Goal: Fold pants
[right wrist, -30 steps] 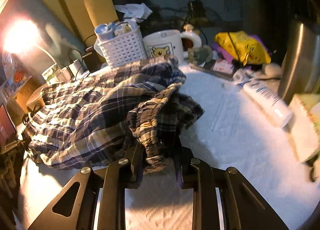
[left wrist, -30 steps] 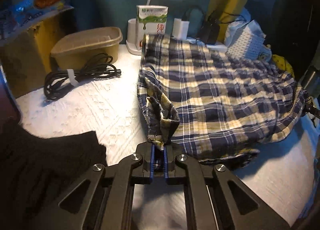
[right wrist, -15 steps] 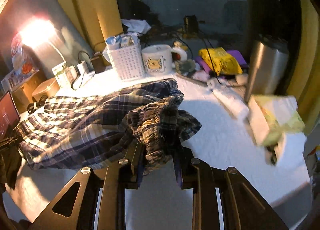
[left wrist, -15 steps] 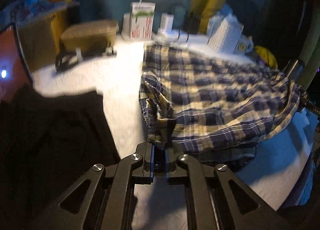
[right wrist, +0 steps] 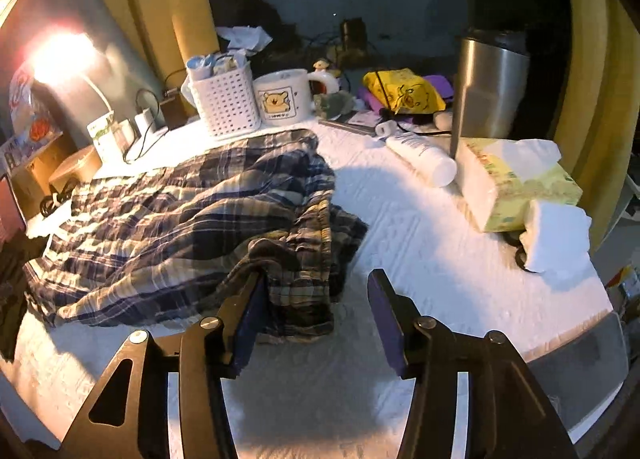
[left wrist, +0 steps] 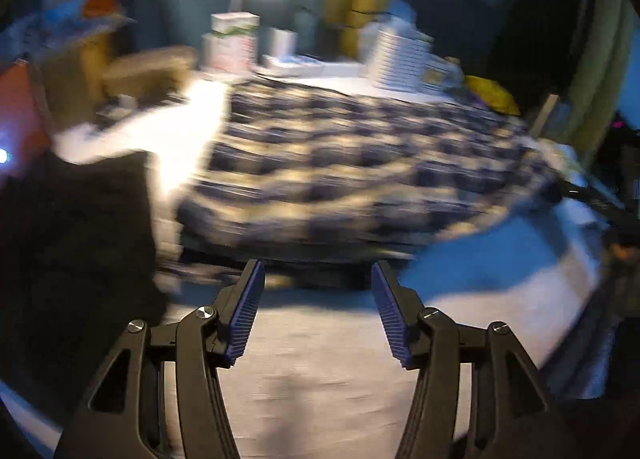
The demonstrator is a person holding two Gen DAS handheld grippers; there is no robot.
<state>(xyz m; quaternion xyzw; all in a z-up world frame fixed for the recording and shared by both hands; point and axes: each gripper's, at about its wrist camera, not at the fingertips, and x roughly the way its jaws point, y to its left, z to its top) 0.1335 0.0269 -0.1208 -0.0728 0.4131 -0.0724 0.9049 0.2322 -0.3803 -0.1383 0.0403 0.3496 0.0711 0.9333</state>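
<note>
So the navy-and-cream plaid cotton pants (right wrist: pixel 192 227) are lying in a rumpled heap on the white textured counter (right wrist: pixel 420 243), spreading from the middle out toward the left side in the right wrist view. The right claw (right wrist: pixel 316 313) is opening up, and the bunched waistband end of the pants is sitting right at its tip: fabric is draping against the left finger (right wrist: pixel 250 311), but the pads aren't pinching it, and the other finger is hanging over bare counter. The left claw (left wrist: pixel 318 307) is opening too, with nothing between its blue ribbed pads (left wrist: pixel 246 311); its view is really blurry, but the pants are lying just past its fingertips, not touching them. A black piece of cloth (left wrist: pixel 76 235) is sitting off to the left. Behind the pants, a white perforated plastic basket (right wrist: pixel 226 103) and a white bear-print mug (right wrist: pixel 282 97) are standing side by side.
</note>
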